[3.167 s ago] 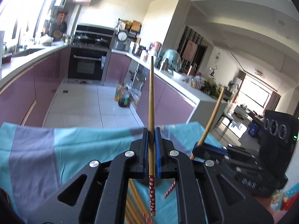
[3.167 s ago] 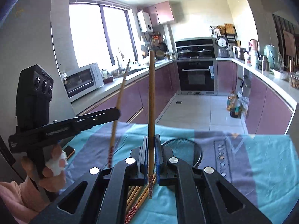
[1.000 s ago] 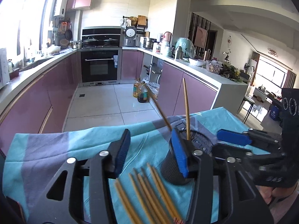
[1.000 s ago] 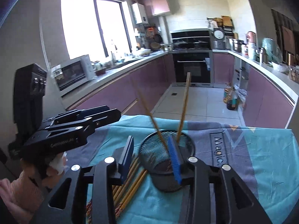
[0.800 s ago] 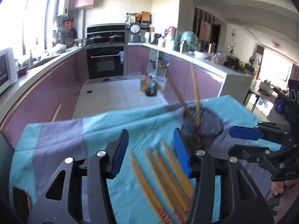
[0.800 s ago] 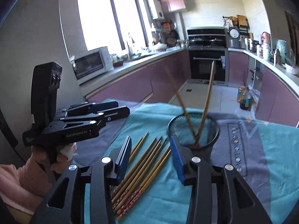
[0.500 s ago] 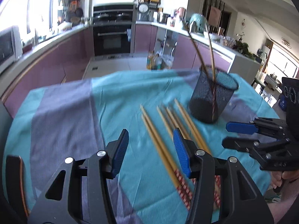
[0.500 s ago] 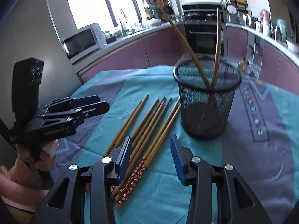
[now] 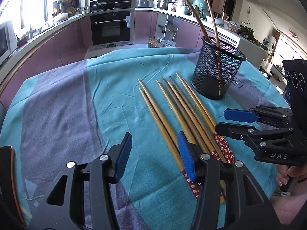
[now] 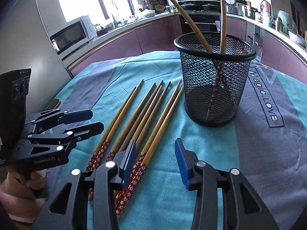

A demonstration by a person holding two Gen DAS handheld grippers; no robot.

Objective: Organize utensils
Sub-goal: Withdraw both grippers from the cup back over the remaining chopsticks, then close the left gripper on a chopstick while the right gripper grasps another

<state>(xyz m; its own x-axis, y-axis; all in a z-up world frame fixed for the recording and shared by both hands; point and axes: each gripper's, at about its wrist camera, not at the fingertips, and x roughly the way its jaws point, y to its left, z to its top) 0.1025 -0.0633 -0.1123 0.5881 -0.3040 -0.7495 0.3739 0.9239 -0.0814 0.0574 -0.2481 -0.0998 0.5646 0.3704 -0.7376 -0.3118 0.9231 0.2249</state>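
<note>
Left wrist view: our left hand-held gripper (image 9: 154,153) hangs with jaws apart and empty over the chopsticks (image 9: 172,115) lying side by side on the worktop (image 9: 57,105), likely lining up a pick. Our right hand-held gripper (image 10: 153,161) is likewise apart, empty. Two chopsticks lean inside the cup (image 10: 214,80), just beside the row.

Both grippers black plastic: left gripper (image 9: 154,153) and right gripper (image 10: 155,160) with ribbed blue pads (image 9: 185,156), silver screws (image 10: 109,164), white lettering on the side; pink sleeve (image 10: 11,192) behind left one.
</note>
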